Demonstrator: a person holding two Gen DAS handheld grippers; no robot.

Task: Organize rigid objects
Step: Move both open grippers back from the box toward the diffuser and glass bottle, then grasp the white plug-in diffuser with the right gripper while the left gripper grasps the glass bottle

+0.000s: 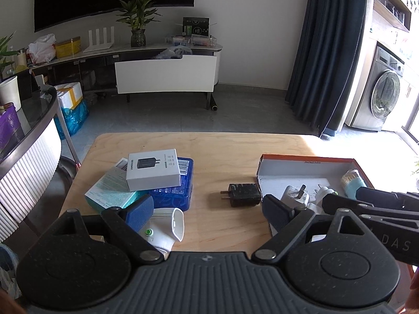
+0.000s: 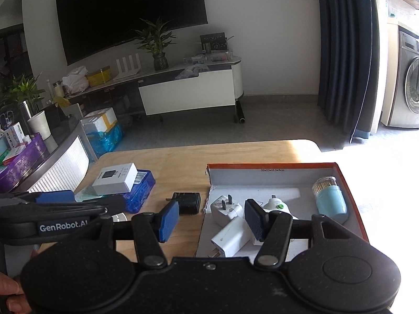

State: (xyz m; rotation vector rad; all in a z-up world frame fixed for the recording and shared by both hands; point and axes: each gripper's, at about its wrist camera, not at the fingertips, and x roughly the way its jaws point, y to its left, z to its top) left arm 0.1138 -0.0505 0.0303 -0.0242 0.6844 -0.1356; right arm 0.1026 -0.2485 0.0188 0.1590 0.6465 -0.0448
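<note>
On the wooden table (image 1: 222,151), the left gripper (image 1: 209,206) hangs with jaws wide and nothing between them — the black charger (image 1: 242,195) lies just beyond, centre frame, beside the tray (image 1: 306,158). The right gripper (image 2: 212,216), lower centre of its view, is spread too, gripping nothing, over the tray's (image 2: 269,166) white plugs (image 2: 227,210). Boxes (image 1: 153,168) sit stacked at left.

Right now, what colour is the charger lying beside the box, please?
Black; clearest in the left wrist view.
</note>
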